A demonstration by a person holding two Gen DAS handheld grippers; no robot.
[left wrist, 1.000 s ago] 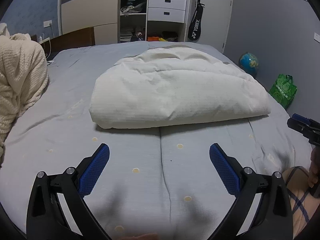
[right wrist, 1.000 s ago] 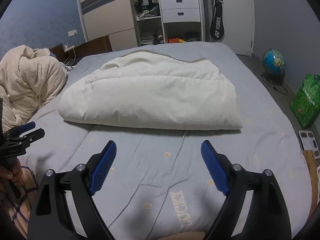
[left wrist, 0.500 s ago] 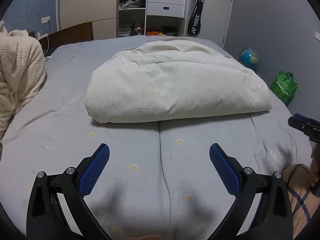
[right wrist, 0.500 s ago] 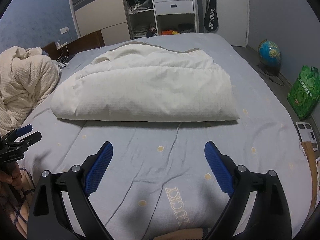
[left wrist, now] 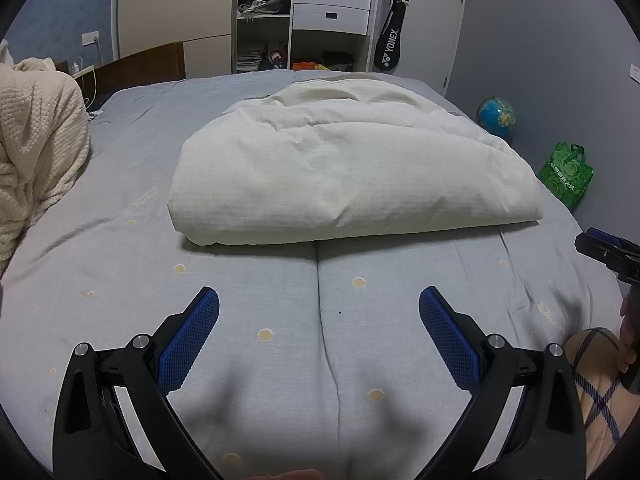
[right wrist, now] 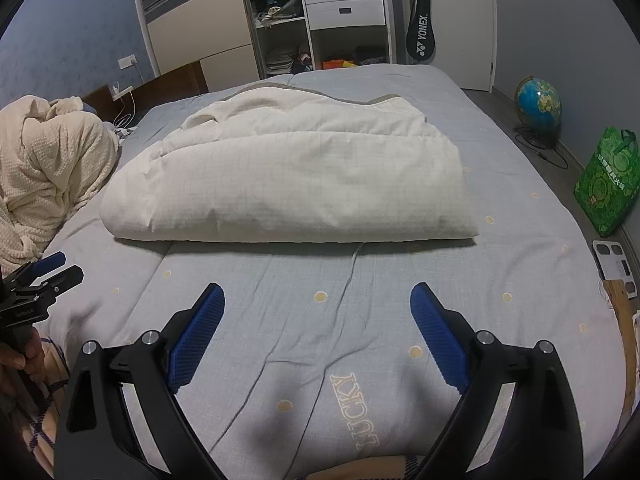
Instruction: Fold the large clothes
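Note:
A cream quilt (left wrist: pixel 344 168) lies folded into a thick rectangle in the middle of the grey bed (left wrist: pixel 320 320); it also shows in the right wrist view (right wrist: pixel 296 184). My left gripper (left wrist: pixel 319 304) is open and empty, held over the bed sheet short of the quilt's near edge. My right gripper (right wrist: pixel 318 300) is open and empty, also over the sheet in front of the quilt. The right gripper shows at the right edge of the left wrist view (left wrist: pixel 608 252), and the left gripper at the left edge of the right wrist view (right wrist: pixel 40 276).
A cream knitted blanket (right wrist: pixel 44 172) is heaped at the bed's left side. A wardrobe with white drawers (left wrist: pixel 332 4) stands behind the bed. A globe (right wrist: pixel 538 102), a green bag (right wrist: pixel 606 188) and a scale (right wrist: pixel 614 258) are on the floor at the right.
Both grippers have drifted slightly relative to the quilt, staying open and empty. The quilt has not moved.

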